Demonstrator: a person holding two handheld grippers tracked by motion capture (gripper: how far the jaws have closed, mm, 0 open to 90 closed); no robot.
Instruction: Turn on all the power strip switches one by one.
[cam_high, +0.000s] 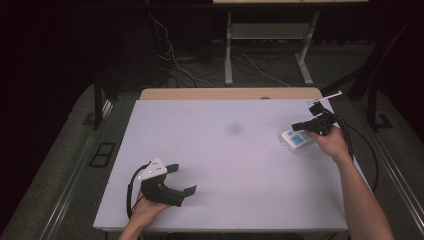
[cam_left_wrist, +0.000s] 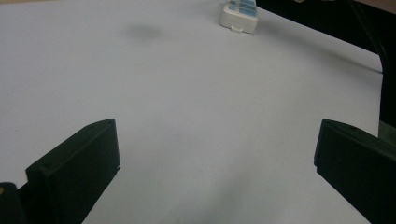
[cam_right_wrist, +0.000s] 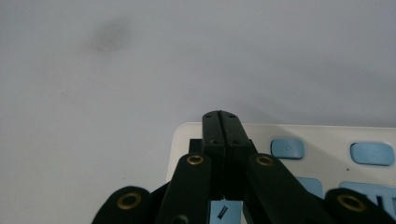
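Note:
A white handset with light-blue buttons (cam_high: 296, 141) lies flat near the table's right edge, and it also appears far off as the handset (cam_left_wrist: 239, 14) in the left gripper view. My right gripper (cam_high: 299, 125) hovers over its far end with both jaws pressed together and nothing between them. In the right gripper view the gripper (cam_right_wrist: 220, 116) has its tips above the rim of the handset (cam_right_wrist: 327, 135); whether they touch it I cannot tell. My left gripper (cam_high: 182, 179) sits low at the front left, open. Its jaws stand wide apart over bare tabletop in the left gripper view (cam_left_wrist: 217, 128).
The white tabletop (cam_high: 225, 165) has a faint dark smudge (cam_high: 234, 129) near its middle back. A wooden strip (cam_high: 230, 93) runs along the far edge. Beyond it are desk legs and loose cables (cam_high: 175, 60) on the grey floor.

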